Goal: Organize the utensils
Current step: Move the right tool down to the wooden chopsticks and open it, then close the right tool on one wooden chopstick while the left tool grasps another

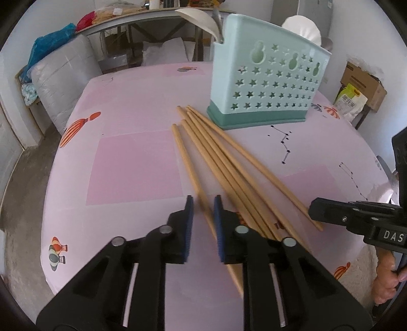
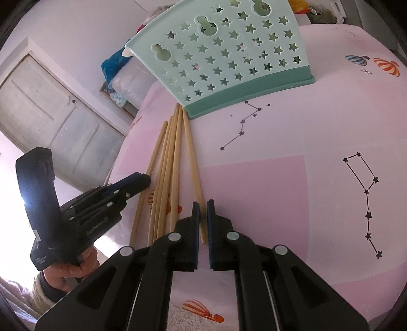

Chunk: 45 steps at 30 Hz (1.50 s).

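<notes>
Several wooden chopsticks lie fanned on the pink tablecloth in front of a mint-green utensil holder with star holes. The holder has a white spoon and a metal utensil in it. My left gripper is open, with the leftmost chopstick lying between its fingers. My right gripper is nearly shut around the end of the rightmost chopstick. The chopsticks and the holder also show in the right wrist view, as does the left gripper.
The right gripper shows at the right edge of the left wrist view. A cardboard box and a bag stand right of the table. A blue bag on stacked bundles stands to the left. A white door is beyond the table.
</notes>
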Motion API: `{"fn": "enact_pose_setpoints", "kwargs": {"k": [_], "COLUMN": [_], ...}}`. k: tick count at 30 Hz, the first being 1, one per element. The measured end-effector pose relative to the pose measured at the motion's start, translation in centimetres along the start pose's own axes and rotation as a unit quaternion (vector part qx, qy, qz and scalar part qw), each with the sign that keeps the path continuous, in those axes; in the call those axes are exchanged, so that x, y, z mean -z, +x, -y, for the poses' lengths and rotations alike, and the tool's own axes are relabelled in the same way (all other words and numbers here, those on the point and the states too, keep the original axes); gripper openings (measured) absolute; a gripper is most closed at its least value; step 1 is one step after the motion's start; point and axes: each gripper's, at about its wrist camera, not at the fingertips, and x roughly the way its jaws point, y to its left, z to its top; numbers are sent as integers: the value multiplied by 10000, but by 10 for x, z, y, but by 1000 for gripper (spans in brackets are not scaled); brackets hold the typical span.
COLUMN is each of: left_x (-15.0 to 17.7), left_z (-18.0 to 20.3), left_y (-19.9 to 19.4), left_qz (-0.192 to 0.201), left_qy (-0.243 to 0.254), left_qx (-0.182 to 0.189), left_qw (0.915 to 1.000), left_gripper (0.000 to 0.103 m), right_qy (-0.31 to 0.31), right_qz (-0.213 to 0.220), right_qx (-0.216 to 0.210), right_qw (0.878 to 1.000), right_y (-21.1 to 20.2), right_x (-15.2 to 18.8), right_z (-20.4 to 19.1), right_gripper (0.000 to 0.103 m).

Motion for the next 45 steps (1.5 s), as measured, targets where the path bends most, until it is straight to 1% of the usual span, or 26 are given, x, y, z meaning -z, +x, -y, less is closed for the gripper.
{"fn": "enact_pose_setpoints", "kwargs": {"k": [1, 7, 10, 14, 18, 20, 22, 23, 24, 25, 28, 30, 32, 33, 34, 35, 38, 41, 45], "left_x": [0, 2, 7, 14, 13, 10, 6, 4, 3, 0, -6, -11, -15, -17, -19, -20, -20, -13, -4], "left_z": [-1, -11, -17, -24, -28, -28, -25, -23, -22, -20, -19, -19, -19, -19, -19, -20, -23, -23, -25], "left_y": [0, -7, -13, -20, -22, -21, -18, -16, -14, -11, -3, 1, 7, 9, 11, 12, 11, 4, -3], "left_qz": [-1, -107, -218, -332, -394, -410, -406, -434, -452, -462, -433, -393, -341, -321, -297, -292, -305, -353, -441], "left_qy": [-5, -190, -308, -400, -476, -472, -396, -333, -296, -268, -262, -235, -207, -198, -193, -216, -355, -455, -559], "left_qx": [-16, -60, -4, 28, 168, 261, 263, 267, 270, 268, 222, 152, 65, 22, -48, -74, 6, 79, 167], "left_qw": [10000, 9997, 9993, 9986, 9979, 9977, 9980, 9981, 9982, 9982, 9985, 9988, 9992, 9993, 9994, 9993, 9989, 9983, 9973], "left_gripper": [8, 6, 5, 5, 5, 8, 16, 17, 18, 18, 18, 18, 17, 14, 7, 5, 5, 5, 5], "right_qy": [-5, -121, -209, -167, -159, -214, -325, -376, -436, -523, -790, -942, -1095, -1183, -1248, -1294, -1297, -1269, -989], "right_qz": [3, 7, -42, -107, -243, -235, -185, -155, -124, -87, -80, -109, -72, -25, -2, -3, 9, -8, -46], "right_qx": [4, 69, 127, 174, 184, 227, 281, 283, 272, 286, 416, 504, 683, 758, 792, 812, 810, 863, 849], "right_qw": [10000, 9999, 9997, 9997, 9994, 9992, 9989, 9988, 9986, 9982, 9960, 9942, 9916, 9901, 9890, 9883, 9882, 9882, 9915], "right_y": [2, 0, -7, -18, -25, -26, -26, -23, -22, -19, -4, 8, 18, 21, 23, 23, 18, 5, -16], "right_x": [-1, -1, 4, 10, 11, 7, 0, -4, -7, -13, -24, -29, -33, -34, -34, -34, -28, -17, -3], "right_z": [-1, -4, -3, 4, 8, 6, 2, -1, -4, -8, -17, -23, -26, -28, -29, -30, -29, -23, -7], "right_gripper": [6, 4, 4, 4, 4, 6, 9, 12, 19, 22, 22, 22, 22, 18, 10, 8, 7, 7, 6]}}
